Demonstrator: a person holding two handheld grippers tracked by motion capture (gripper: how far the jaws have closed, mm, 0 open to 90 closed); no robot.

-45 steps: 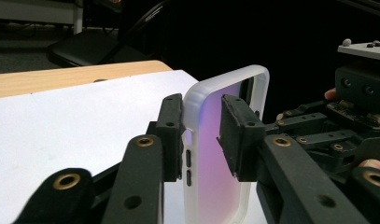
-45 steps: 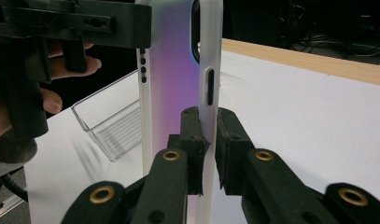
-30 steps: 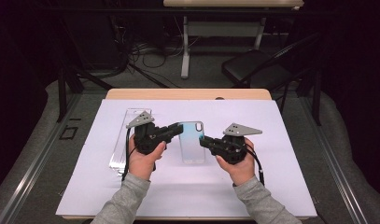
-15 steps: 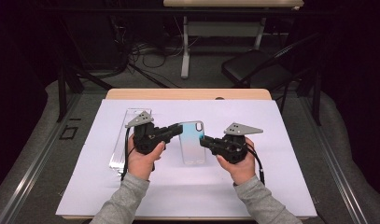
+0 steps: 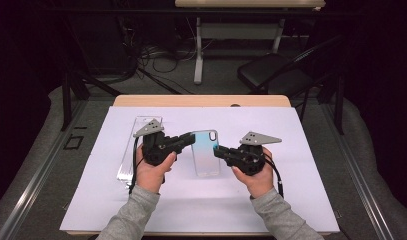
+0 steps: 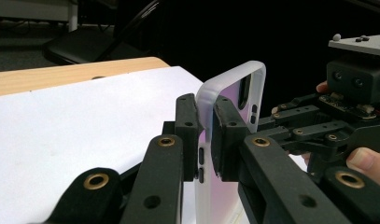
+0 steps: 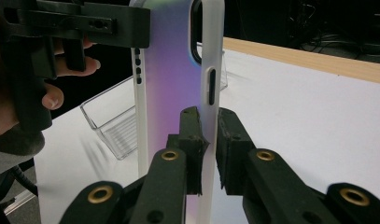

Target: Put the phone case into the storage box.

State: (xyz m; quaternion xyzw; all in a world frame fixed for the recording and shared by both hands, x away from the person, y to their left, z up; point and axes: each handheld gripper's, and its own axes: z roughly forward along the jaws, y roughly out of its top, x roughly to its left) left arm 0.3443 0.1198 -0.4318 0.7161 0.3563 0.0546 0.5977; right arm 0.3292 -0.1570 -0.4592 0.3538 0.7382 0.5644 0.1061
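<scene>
Not much has changed vs a sec ago: in the high view both hands sit where they were, mid-frame, and the phone case (image 5: 206, 152) lies btwn them at the same angle. Only diff is the left gripper (image 5: 191, 140), whose jaws nipped in the last bit and are now clenched on the case's upper left edge near the corner; in the left gripper view both pads pinch the frosted rim (image 6: 207, 109). Right gripper (image 5: 216, 150) is likewise clamped, on the case's right side rim lower down; in the right gripper view its jaws squeeze that rim (image 7: 208, 121) just below the side-button slot.

So I read it as a two-point hold now settled, case gripped from both sides just above the white sheet on the worktop (image 5: 311, 200), centre of frame. Clear plastic tray (image 5: 133, 150) lies left of the left hand, apart from the case. My guess: next is a lift or flip of the case, w/ both grips firm enough. Risk is the thin rim flexing or slipping if I twist unevenly.
</scene>
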